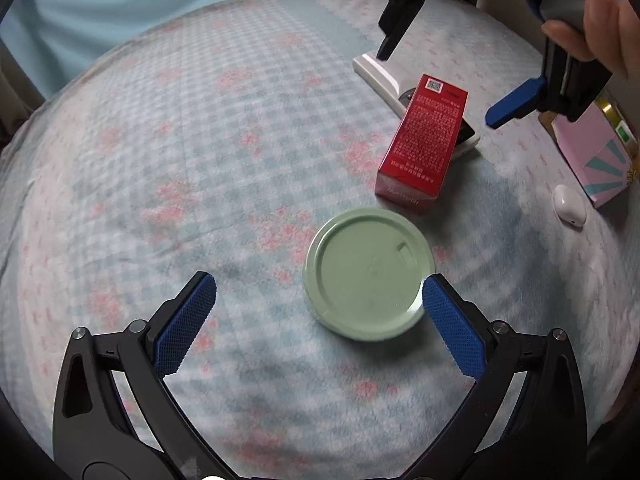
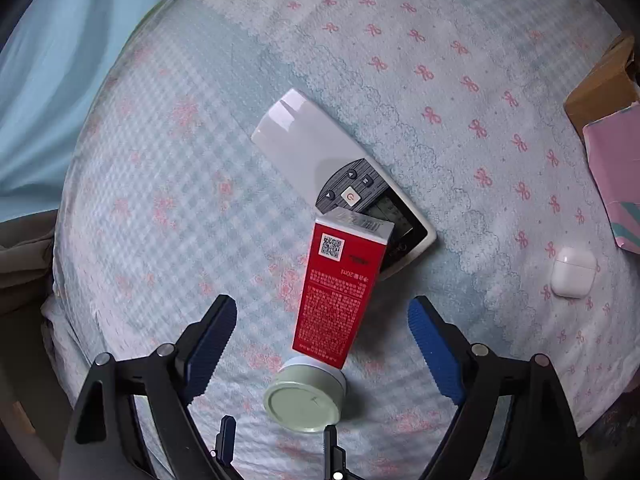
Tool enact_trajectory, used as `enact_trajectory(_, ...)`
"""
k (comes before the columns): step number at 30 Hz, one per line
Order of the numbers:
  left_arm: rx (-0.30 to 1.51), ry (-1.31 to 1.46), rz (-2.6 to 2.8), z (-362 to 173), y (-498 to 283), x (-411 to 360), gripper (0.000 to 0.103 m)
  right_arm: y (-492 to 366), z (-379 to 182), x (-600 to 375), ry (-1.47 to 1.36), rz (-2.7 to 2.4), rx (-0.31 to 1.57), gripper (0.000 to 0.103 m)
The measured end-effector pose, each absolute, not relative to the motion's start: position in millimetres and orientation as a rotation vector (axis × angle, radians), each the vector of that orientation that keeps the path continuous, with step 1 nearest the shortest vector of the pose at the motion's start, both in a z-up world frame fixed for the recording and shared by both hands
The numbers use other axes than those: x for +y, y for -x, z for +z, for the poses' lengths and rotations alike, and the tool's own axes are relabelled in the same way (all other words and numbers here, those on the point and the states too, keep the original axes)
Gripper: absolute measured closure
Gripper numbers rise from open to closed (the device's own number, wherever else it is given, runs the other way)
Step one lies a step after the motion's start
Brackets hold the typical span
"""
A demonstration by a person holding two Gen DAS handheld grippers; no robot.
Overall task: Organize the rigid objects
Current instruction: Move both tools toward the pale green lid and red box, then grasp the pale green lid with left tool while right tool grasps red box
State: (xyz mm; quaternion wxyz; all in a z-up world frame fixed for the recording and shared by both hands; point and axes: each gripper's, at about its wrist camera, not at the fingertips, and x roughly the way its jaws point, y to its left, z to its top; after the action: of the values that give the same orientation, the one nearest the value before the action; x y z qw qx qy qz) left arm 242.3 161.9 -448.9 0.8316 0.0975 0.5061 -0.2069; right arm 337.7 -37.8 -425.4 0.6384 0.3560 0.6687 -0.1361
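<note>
A round pale-green jar [image 1: 368, 274] stands on the patterned bedspread [image 1: 180, 140]. My left gripper [image 1: 318, 304] is open low over the bed; its right pad [image 1: 450, 322] is at the jar's edge, the left pad well clear. A red box [image 1: 424, 144] leans on a white remote control [image 1: 380, 76] beyond the jar. My right gripper [image 2: 322, 330] is open above the red box [image 2: 340, 292], with the remote [image 2: 316, 152] ahead and the jar [image 2: 306, 398] below. The right gripper also shows in the left wrist view [image 1: 436, 88], hovering above the remote.
A white earbud case [image 2: 573, 272] lies right of the box, also in the left wrist view [image 1: 569, 204]. A pink box [image 2: 616, 176] and a brown cardboard box [image 2: 604, 80] sit at the right edge. A pale blue curtain [image 2: 60, 60] hangs behind the bed.
</note>
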Motion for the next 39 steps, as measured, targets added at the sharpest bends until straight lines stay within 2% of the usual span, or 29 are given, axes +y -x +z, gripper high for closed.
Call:
enact_trajectory(3,1.049,-0.178,-0.491,-451.7,-250.0,156.3,0.001,-342.0,-443.9,-37.2,-0.854,-0.346,1.554,0.032)
enact_trajectory(6,1.04,-0.177,-0.514,-452.3,-251.8,150.3,0.004,-342.5,-454.4,-35.6,-0.892,-0.388,1.571,0.04)
enact_trajectory(17,1.059,-0.131,-0.555,-458.1,-242.7,151.4,0.004,-342.6,-471.1,-31.5,-0.895,-0.401,1.61,0.044)
enact_trajectory(20,1.056,-0.143,-0.567,-460.4,-238.8,147.6,0.004,-343.5,-474.2,-33.5,-0.895,-0.402,1.619,0.048)
enact_trajectory(23,1.061,-0.169,-0.588,-467.0,-237.8,140.3,0.004,-339.6,-477.3,-38.7,-0.92,-0.416,1.622,0.057)
enact_trajectory(28,1.061,-0.195,-0.593,-472.1,-245.0,134.9,0.033,-330.1,-476.5,-53.4,-0.942,-0.412,1.615,0.057)
enact_trajectory(39,1.058,-0.194,-0.605,-469.5,-251.8,140.0,0.033,-328.3,-476.5,-50.1,-0.971,-0.402,1.595,0.059)
